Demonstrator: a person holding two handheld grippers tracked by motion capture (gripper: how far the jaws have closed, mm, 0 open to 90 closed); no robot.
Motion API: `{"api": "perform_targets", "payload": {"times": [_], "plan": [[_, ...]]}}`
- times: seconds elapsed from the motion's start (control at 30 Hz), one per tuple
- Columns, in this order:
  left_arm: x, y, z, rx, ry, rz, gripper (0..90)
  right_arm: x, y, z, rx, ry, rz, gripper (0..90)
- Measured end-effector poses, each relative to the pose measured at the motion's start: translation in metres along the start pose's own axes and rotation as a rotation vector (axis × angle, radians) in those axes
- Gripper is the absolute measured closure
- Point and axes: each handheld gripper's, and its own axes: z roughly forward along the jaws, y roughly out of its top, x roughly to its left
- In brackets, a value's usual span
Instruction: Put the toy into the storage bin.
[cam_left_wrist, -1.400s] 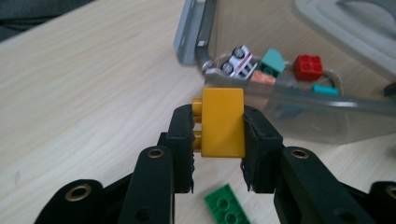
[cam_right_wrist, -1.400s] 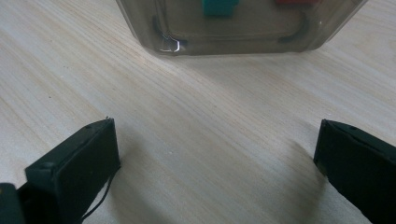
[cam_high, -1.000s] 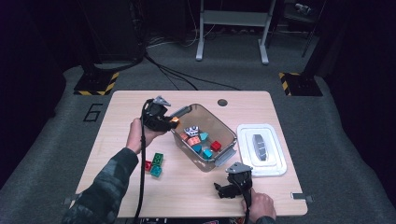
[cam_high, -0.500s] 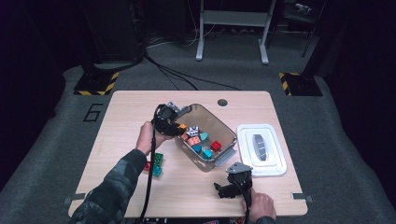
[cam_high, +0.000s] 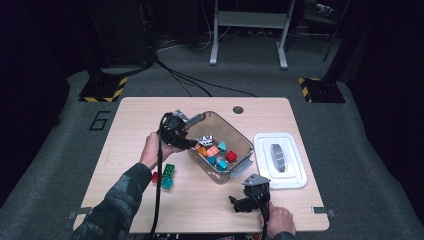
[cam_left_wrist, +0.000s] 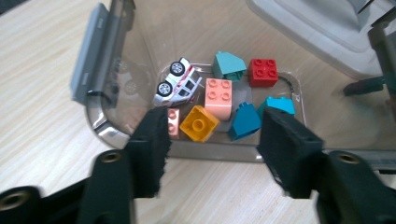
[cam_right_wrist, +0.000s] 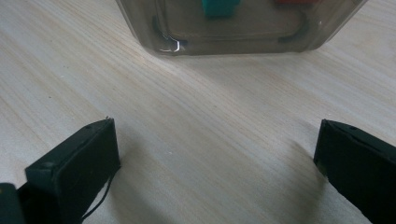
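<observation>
Nearest the person, the right gripper (cam_high: 239, 204) rested low on the tabletop (cam_high: 210, 200) with its jaws spread wide and nothing between them, pointed at the near wall of the clear bin (cam_high: 243, 145). Further in, three loose bricks (cam_high: 165, 175) (green, red, teal) lay on the tabletop just beside the left forearm. Beyond them, the left gripper (cam_left_wrist: 212, 135) hung over the bin's rim; its jaws had just been opening and stood partly apart, empty. Below them in the bin lay a yellow brick (cam_left_wrist: 199, 122), a pink brick (cam_left_wrist: 218, 97), a small white toy car (cam_left_wrist: 177, 84), teal pieces and a red brick (cam_left_wrist: 263, 72). The white lid (cam_high: 279, 160) lay beside the bin, on its far side from the left hand.
</observation>
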Motion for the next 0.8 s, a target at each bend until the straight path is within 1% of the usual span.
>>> {"api": "perform_targets", "payload": {"times": [0.1,0.17,0.27,0.4,0.5,0.53,0.57,0.63,0.67,0.7,0.73,0.77,0.8], "plan": [[0.001,-0.006,-0.009,-0.010,0.014,-0.003,32.9,0.000,0.000,0.000,0.000,0.000,0.000,0.0],[0.003,-0.011,-0.015,-0.017,0.033,-0.004,27.0,0.000,0.000,0.000,0.001,0.000,0.000,0.0],[0.008,-0.020,-0.024,-0.024,0.049,-0.012,20.7,0.000,0.000,0.000,0.002,0.001,-0.006,0.0],[0.017,-0.036,-0.031,-0.036,0.065,-0.048,15.9,0.000,0.000,0.000,0.002,0.001,-0.007,0.0],[0.023,-0.052,-0.031,-0.034,0.074,-0.080,15.4,0.000,0.000,0.000,0.002,0.001,-0.006,0.0],[0.026,-0.057,-0.032,-0.021,0.072,-0.085,15.0,0.000,0.000,0.000,0.002,0.001,-0.007,0.0],[0.028,-0.063,-0.030,-0.026,0.082,-0.101,14.8,0.000,0.000,0.000,0.002,0.001,-0.005,0.0],[0.033,-0.075,-0.028,-0.012,0.080,-0.129,13.1,0.000,0.000,0.000,0.002,0.001,-0.007,0.0],[0.035,-0.081,-0.026,-0.013,0.088,-0.142,12.6,0.000,0.000,0.000,0.002,0.001,-0.006,0.0],[0.037,-0.087,-0.025,0.000,0.085,-0.152,11.7,0.000,0.000,0.000,0.002,0.001,-0.006,0.0],[0.038,-0.092,-0.023,0.004,0.086,-0.170,11.3,0.000,0.000,0.000,0.002,0.001,-0.006,0.0],[0.041,-0.098,-0.022,0.017,0.088,-0.175,10.9,0.000,0.000,0.000,0.002,0.002,-0.008,0.0],[0.042,-0.102,-0.020,0.017,0.089,-0.186,9.9,0.000,0.000,0.000,0.002,0.002,-0.007,0.0]]}}
